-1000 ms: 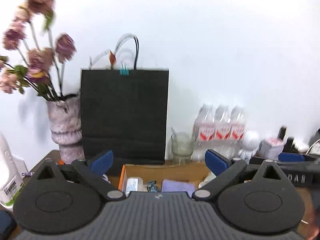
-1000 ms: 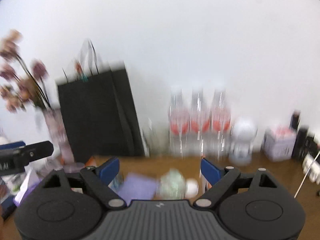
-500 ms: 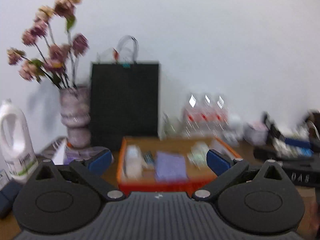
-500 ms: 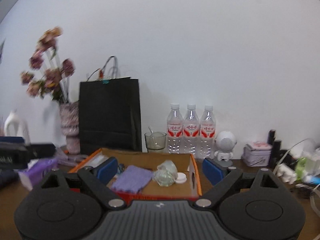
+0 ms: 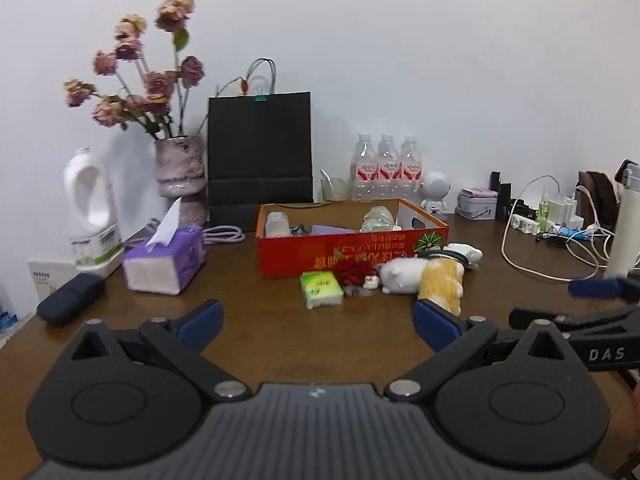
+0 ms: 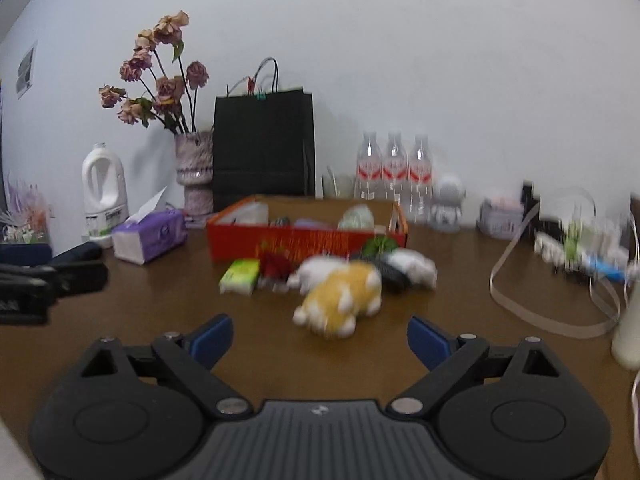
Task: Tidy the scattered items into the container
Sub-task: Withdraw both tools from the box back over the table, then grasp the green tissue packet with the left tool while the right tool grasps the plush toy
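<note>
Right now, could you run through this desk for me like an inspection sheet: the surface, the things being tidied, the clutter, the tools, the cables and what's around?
Surface: brown wooden table.
Job's things: orange box already holds several items; in front of it lie a green pack, a red item, a white plush and a yellow plush.
Clutter: tissue box, white jug, black case, three bottles, toy robot.
Grippers: left tool open, empty; right tool open, empty, facing the yellow plush.
Cables: white cable and chargers at right; purple cable behind the tissue box.
Surroundings: white wall, black bag, vase of dried flowers.
</note>
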`<control>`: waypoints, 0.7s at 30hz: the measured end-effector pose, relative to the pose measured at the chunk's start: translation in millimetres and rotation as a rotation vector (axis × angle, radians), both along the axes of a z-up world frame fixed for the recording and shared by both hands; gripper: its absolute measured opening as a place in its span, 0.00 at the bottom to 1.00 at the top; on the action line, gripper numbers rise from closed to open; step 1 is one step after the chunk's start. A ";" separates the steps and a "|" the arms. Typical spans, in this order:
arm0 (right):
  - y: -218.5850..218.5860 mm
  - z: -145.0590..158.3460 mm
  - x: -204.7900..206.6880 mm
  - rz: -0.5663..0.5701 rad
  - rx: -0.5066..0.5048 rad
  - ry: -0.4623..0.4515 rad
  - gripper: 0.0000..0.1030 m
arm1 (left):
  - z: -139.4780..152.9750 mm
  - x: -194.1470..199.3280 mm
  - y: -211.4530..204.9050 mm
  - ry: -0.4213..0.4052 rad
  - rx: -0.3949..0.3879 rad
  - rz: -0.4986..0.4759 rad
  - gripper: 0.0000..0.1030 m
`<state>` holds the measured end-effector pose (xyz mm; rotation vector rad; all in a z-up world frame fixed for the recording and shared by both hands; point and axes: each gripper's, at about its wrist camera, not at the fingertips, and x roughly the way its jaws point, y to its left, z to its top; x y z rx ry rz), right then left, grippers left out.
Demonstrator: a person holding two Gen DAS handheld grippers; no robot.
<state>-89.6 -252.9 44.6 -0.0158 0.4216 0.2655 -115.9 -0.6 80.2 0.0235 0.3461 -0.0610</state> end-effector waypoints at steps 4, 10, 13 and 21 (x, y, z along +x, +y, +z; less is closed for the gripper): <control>-2.4 -23.0 -17.2 -0.019 -0.003 0.047 0.91 | -20.7 -9.8 10.9 0.078 -0.057 0.018 1.00; -5.5 -32.2 0.2 -0.047 0.016 0.090 0.91 | -38.4 24.5 18.4 0.142 -0.108 0.062 1.00; -4.0 -35.7 13.2 -0.064 -0.003 0.091 0.91 | -40.7 51.5 21.0 0.150 -0.116 0.060 1.00; 14.3 -41.4 78.1 -0.073 -0.034 0.099 0.91 | -39.2 182.3 4.1 0.153 -0.047 -0.036 0.99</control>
